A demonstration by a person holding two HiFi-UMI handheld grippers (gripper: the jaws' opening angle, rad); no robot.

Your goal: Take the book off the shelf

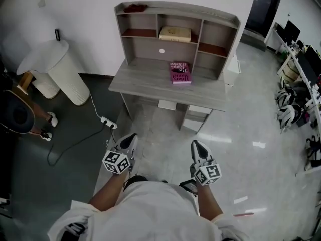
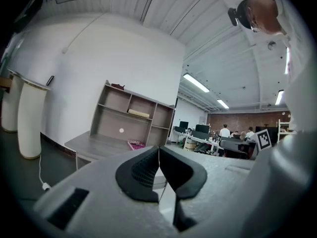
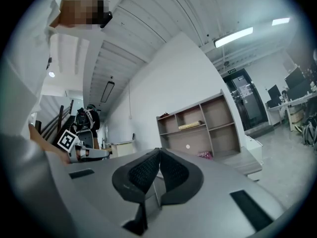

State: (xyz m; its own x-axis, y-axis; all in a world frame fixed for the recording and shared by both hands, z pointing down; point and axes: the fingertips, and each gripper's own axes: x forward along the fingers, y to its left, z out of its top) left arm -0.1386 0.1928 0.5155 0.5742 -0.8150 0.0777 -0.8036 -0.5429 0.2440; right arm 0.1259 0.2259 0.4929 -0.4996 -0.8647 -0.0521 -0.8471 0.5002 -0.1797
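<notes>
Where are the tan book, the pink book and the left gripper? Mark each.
tan book (image 1: 175,33), head view, its visible middle.
pink book (image 1: 180,72), head view, middle of cover.
left gripper (image 1: 132,136), head view, tips of shut jaws.

the person wears a white top (image 1: 150,212) with short, loose sleeves (image 1: 70,220). black camera gear (image 2: 241,10) sits on the head. the left gripper (image 1: 131,137) and the right gripper (image 1: 196,145) are light grey and smooth, and each gets thin toward a pointed tip. each one has a cube with black and white square marks: the left cube (image 1: 116,162) and the right cube (image 1: 207,173). up close, the pads (image 2: 142,172) are black with tiny bumps in a grid. the grey shell has dark slots (image 3: 250,202) shaped like little boxes.
</notes>
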